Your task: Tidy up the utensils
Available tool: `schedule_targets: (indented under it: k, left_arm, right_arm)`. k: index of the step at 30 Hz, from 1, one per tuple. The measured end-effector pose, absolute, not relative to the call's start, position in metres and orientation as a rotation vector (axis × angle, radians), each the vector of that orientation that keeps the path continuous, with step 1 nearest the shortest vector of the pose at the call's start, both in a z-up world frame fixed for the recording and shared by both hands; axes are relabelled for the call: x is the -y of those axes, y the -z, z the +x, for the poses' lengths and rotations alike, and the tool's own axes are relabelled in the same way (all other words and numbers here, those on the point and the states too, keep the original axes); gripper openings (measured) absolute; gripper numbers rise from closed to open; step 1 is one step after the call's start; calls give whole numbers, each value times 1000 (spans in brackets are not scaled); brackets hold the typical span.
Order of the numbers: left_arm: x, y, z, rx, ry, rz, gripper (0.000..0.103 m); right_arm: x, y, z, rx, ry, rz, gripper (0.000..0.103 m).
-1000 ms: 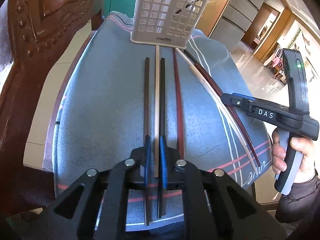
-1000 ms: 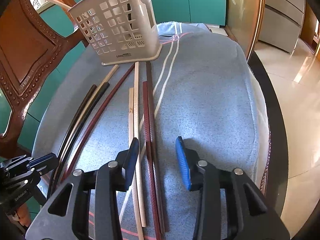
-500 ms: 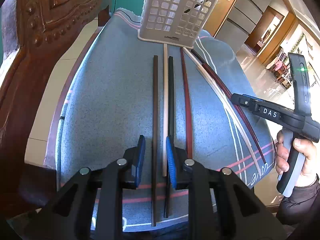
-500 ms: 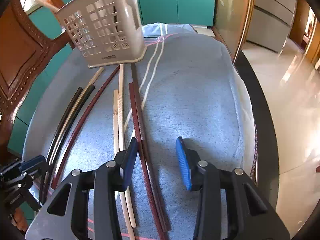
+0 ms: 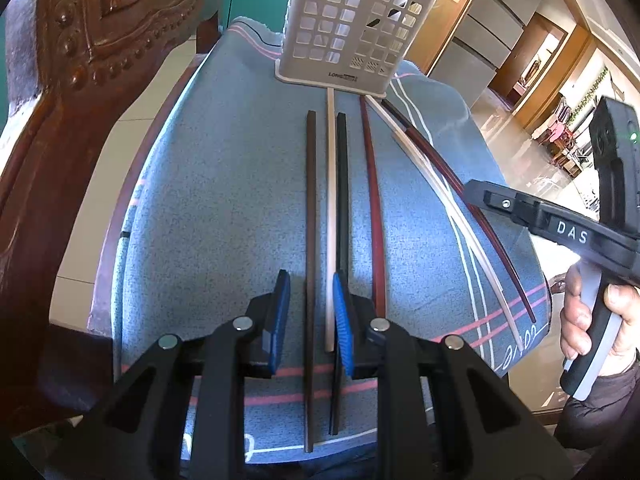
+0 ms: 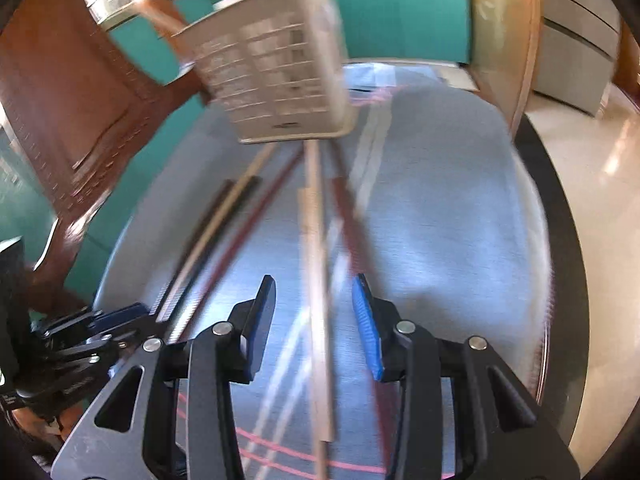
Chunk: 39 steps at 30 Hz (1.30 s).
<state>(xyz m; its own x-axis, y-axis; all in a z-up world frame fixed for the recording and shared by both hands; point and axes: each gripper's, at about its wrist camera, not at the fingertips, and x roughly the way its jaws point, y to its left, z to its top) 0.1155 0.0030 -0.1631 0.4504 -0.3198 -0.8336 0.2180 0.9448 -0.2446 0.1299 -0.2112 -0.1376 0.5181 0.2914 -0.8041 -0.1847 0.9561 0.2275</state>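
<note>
Left gripper [image 5: 310, 312]: parted, straddling dark chopstick [image 5: 310, 240] and pale chopstick [image 5: 330, 220] below basket [image 5: 352, 28].
Right gripper [image 6: 314, 322]: parted, empty.
Risk: pinching both.

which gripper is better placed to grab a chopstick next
Probably the left. In its own view the left gripper is open low over the towel, with the dark brown chopstick and the pale chopstick between its fingers. The right gripper is open too, but its view is motion-blurred.
</note>
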Motion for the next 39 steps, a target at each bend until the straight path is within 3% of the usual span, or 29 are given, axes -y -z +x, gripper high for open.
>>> schedule_targets:
  k: [13, 17, 18, 23, 25, 30, 33, 39]
  left_arm:
    - [0, 162, 114, -1045, 330, -82, 24]
    - [-2, 162, 113, -1044, 334, -89, 24]
    - [-2, 162, 113, -1043, 335, -91, 24]
    - [-2, 162, 113, -1039, 338, -89, 25]
    - [-2, 162, 113, -1038, 340, -91, 25]
    - [-2, 162, 112, -1037, 341, -93, 25]
    - [-2, 162, 112, -1037, 341, -92, 25]
    - [-1, 162, 111, -1036, 342, -91, 28]
  right_arm:
    - [143, 152, 165, -1087, -420, 112, 38]
    - [131, 155, 168, -1112, -391, 19, 22]
    - [133, 155, 167, -1119, -403, 20, 15]
    - [161, 154, 154, -1129, -416, 41, 8]
    - [171, 151, 150, -1116, -402, 46, 1]
    - [210, 126, 137, -1033, -359, 120, 1]
    - [205, 123, 130, -1041, -325, -25, 1]
    - [177, 139, 107, -1102, -388, -45, 25]
